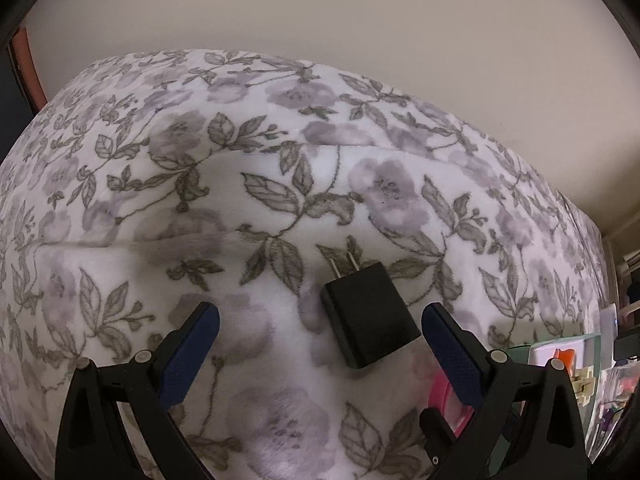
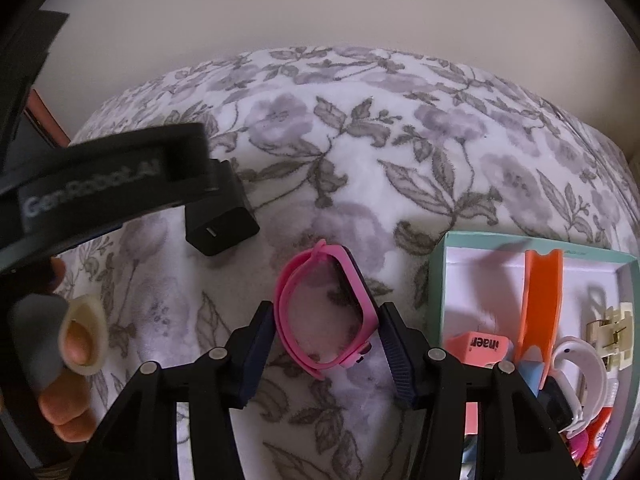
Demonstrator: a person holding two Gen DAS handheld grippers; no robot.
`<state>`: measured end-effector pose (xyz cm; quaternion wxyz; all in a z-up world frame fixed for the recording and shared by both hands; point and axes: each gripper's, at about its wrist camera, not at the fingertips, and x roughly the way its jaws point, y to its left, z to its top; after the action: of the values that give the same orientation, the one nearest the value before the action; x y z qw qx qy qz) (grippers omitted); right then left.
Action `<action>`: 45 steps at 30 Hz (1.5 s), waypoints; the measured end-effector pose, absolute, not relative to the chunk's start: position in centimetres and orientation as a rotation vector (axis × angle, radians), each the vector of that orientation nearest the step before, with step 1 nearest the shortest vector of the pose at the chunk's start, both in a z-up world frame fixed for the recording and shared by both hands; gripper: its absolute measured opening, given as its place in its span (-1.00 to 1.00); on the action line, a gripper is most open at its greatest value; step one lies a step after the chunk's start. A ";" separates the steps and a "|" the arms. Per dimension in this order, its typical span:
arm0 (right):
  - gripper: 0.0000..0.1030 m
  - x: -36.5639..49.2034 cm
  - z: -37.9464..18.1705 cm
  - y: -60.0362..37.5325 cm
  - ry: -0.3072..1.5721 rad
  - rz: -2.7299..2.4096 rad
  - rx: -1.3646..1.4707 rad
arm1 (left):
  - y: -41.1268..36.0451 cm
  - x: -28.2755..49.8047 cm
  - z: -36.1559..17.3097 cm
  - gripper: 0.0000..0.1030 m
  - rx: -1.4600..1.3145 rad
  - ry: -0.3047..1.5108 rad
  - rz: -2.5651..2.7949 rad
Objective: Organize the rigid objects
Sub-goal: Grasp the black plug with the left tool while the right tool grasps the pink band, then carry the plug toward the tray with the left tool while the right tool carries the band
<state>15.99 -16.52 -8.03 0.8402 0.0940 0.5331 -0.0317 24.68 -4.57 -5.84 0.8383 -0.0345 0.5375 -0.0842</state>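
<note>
Currently your right gripper [image 2: 326, 330] is clamped on the pink watch band [image 2: 324, 312], which lies on the floral blanket [image 2: 360, 168] beside the teal box [image 2: 440, 280]. Your left gripper [image 1: 320, 320] is spread wide around the black charger [image 1: 368, 316] without touching it.
</note>
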 end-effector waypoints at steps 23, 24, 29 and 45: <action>0.08 15.9 -8.0 -16.7 1.126 -0.057 0.190 | -7.3 24.8 -8.0 -0.17 0.085 1.149 -0.134; 0.08 15.9 -8.0 -16.7 1.126 -0.056 0.191 | -7.2 24.8 -7.9 -0.17 0.083 1.155 -0.133; 0.08 15.9 -8.0 -16.7 1.130 -0.056 0.195 | -6.7 24.9 -7.8 -0.17 0.090 1.170 -0.127; 0.07 14.2 -4.9 -18.0 1.088 -0.047 0.262 | -4.4 23.6 -4.7 -0.17 0.026 1.175 -0.089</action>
<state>14.20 -17.98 -4.95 0.8472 0.1242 0.5160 -0.0223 23.64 -4.44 -4.71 0.8312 0.0124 0.5542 -0.0422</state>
